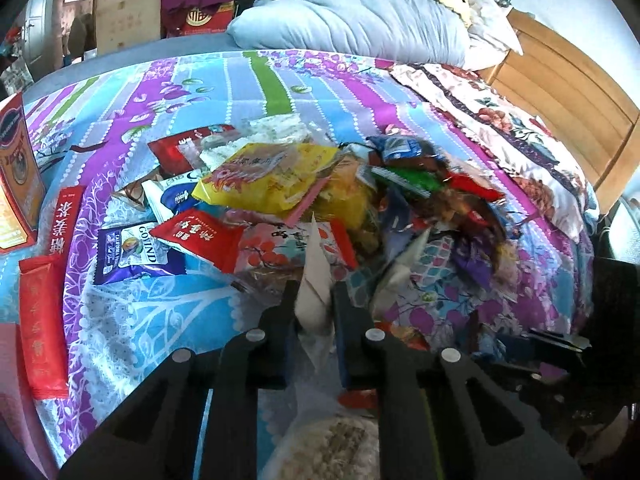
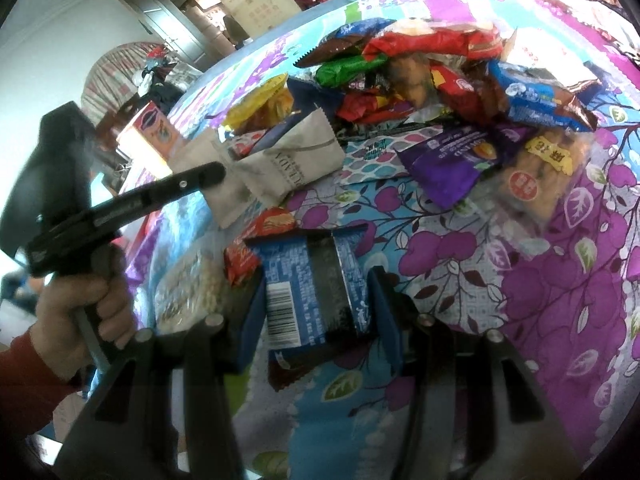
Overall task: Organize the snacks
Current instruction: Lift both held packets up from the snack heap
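Note:
A heap of snack packets lies on a flowered bedspread; it also shows in the right wrist view. My left gripper is shut on a pale grey-white packet and holds it edge-on above the bed. That packet and the left gripper's fingers show in the right wrist view. My right gripper is shut on a blue packet with a barcode, low over the bedspread.
A red-orange box stands at the left edge. Red packets lie at the left. A rice-cake bag lies under the left gripper. Pillows and a wooden headboard lie beyond.

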Tool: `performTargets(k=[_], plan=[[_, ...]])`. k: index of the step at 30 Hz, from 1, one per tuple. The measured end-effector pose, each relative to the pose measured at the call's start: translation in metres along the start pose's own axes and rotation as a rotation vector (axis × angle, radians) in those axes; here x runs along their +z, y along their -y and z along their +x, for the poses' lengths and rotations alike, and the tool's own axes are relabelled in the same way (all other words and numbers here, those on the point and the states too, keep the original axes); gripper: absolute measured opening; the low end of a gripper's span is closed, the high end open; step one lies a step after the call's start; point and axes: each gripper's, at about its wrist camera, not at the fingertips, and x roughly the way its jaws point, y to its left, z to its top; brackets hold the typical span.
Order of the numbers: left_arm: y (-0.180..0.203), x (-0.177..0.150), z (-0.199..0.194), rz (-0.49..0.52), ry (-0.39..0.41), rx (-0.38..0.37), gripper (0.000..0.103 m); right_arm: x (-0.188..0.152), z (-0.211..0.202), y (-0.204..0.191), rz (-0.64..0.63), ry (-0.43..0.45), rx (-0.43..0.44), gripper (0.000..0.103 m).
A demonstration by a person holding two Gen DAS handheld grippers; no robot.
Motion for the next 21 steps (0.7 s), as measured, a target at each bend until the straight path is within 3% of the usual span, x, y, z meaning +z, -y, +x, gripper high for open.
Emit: performTargets(k=[10,15,21], plan=[[-0.014,0.015,-0.090,-0.044,0.133,0.026,0.014,0.015,-0.015,-0.033,-0.061,0.045,-0.026,0.049],[-0.037,0.019,-0.159,-0.089,0.248,0.049,0.014,0.042,-0.032,-0.083,-0.155,0.110,0.007,0.049],[-0.078,0.016,-0.234,-0.155,0.360,0.137,0.014,0.082,-0.049,-0.159,-0.270,0.192,0.074,0.049]])
